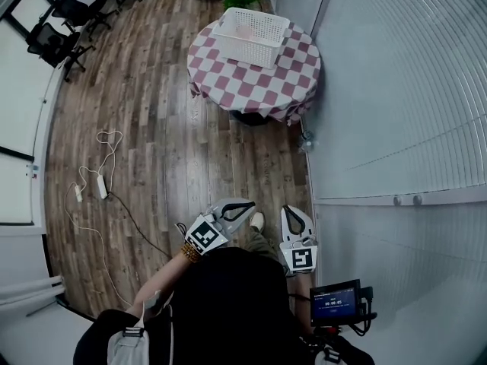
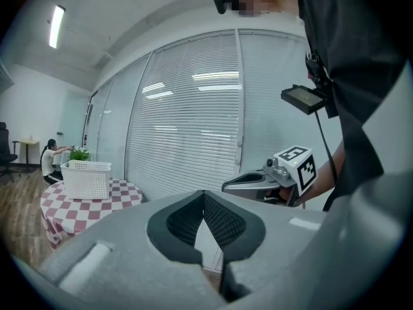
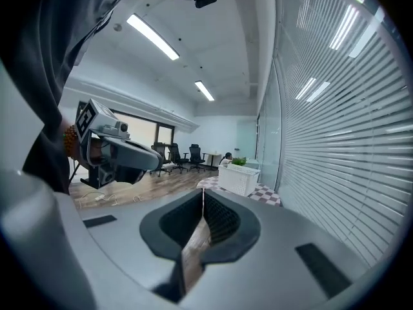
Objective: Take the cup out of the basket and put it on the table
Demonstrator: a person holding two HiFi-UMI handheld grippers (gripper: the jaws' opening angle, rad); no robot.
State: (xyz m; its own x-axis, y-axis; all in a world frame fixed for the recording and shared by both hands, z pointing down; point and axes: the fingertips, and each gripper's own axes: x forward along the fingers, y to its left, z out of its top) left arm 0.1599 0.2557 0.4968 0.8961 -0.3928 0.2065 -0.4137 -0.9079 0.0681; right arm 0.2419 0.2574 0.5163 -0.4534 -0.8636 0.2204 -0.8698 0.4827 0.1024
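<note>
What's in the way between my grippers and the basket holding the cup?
Nothing visible: bare wood floor runs from the left gripper and right gripper, both shut and empty, to the table. A corded power strip lies off to the left. The walls of the basket ring the cup, so reach in from above.

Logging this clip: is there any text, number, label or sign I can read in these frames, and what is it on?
Screen at the person's chest: a line of light characters, too small to read.
Left marker cube, right marker cube: black-and-white square patterns only, no letters.
Nothing else carries legible print.
</note>
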